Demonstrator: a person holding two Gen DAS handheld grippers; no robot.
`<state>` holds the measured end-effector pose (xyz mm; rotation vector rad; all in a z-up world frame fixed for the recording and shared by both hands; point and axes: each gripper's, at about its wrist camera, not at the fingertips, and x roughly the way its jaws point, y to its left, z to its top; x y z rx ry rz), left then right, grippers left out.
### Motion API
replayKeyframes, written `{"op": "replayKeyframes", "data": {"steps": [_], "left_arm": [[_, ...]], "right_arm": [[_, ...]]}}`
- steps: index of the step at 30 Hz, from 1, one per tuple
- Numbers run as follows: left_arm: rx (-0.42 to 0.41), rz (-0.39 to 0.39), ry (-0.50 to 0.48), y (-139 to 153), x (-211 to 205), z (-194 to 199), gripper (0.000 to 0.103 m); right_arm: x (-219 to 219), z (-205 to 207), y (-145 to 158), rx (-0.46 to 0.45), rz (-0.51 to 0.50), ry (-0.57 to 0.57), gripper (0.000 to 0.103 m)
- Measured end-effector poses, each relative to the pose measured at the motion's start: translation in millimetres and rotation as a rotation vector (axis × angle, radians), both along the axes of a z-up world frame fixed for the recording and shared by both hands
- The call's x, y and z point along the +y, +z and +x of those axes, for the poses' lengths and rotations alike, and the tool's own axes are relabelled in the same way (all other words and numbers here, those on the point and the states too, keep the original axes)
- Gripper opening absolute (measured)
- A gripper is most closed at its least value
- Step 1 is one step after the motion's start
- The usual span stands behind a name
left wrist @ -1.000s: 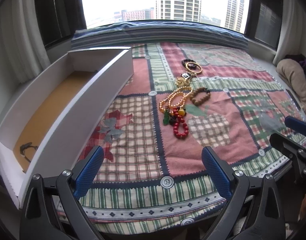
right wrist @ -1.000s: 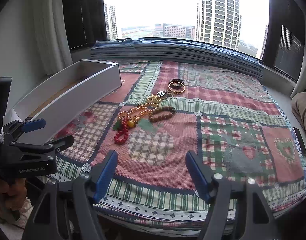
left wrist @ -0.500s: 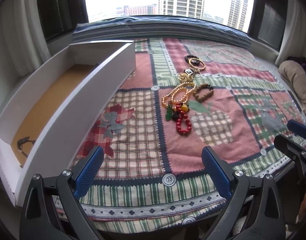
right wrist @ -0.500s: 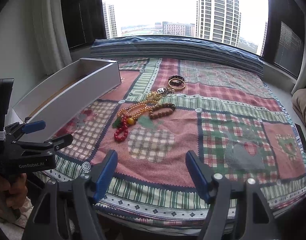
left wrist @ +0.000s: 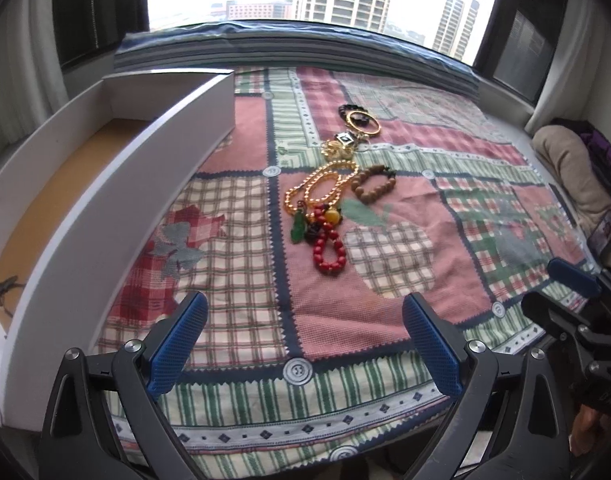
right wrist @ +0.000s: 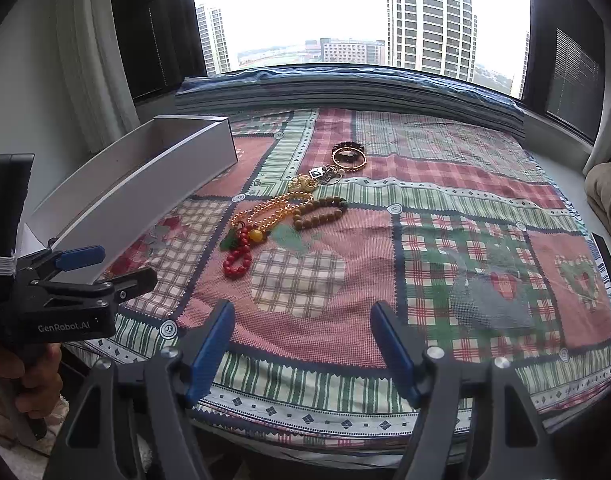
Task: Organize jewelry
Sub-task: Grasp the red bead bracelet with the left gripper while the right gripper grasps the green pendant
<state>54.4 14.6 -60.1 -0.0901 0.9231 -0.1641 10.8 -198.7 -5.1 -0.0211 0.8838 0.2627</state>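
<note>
Jewelry [left wrist: 333, 200] well beyond spread fingers [left wrist: 177, 346].

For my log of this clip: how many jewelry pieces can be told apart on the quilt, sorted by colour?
Red bead bracelet: 1
Brown wooden bead bracelet: 1
Gold bead strand, looped: 1
Gold bangle: 1
Dark bead bracelet: 1
Total: 5 told apart. The small charms and pendants tangled between them are too cluttered to count.
</note>
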Motion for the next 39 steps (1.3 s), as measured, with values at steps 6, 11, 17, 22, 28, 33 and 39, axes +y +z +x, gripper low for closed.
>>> {"op": "replayKeyframes", "data": {"steps": [6,11,17,22,28,33,39], "left_arm": [[0.023,-0.117,-0.068,-17.6,-18.8,48.5,0.094],[0.101,-0.07,-0.063,-55.2,-39.0,77.3,0.07],[0.145,0.018,-0.002,-84.6,-45.1,99.3,0.054],[0.147,0.044,0.031,-88.1,-44.2,106.1,0.037],[0.213,-0.045,-0.007,-83.4,-30.7,97.1,0.008],[0.24,-0.108,-0.039,-73.0,-13.6,72.3,0.008],[0.229,-0.1,-0.013,-70.8,9.8,55.0,0.008]], "right_arm": [[-6.0,0.5,-7.2,0.022,0.022,-0.011,0.072],[-21.4,0.8,-11.3,0.032,0.039,-0.039,0.072],[-42.2,4.0,-20.6,0.056,0.068,-0.071,0.072],[-57.5,8.4,-25.3,0.064,0.091,-0.092,0.072],[-71.1,11.7,-28.5,0.07,0.11,-0.121,0.072],[-71.7,12.0,-29.3,0.071,0.108,-0.127,0.072],[-59.8,12.2,-30.1,0.077,0.096,-0.106,0.072]]}}
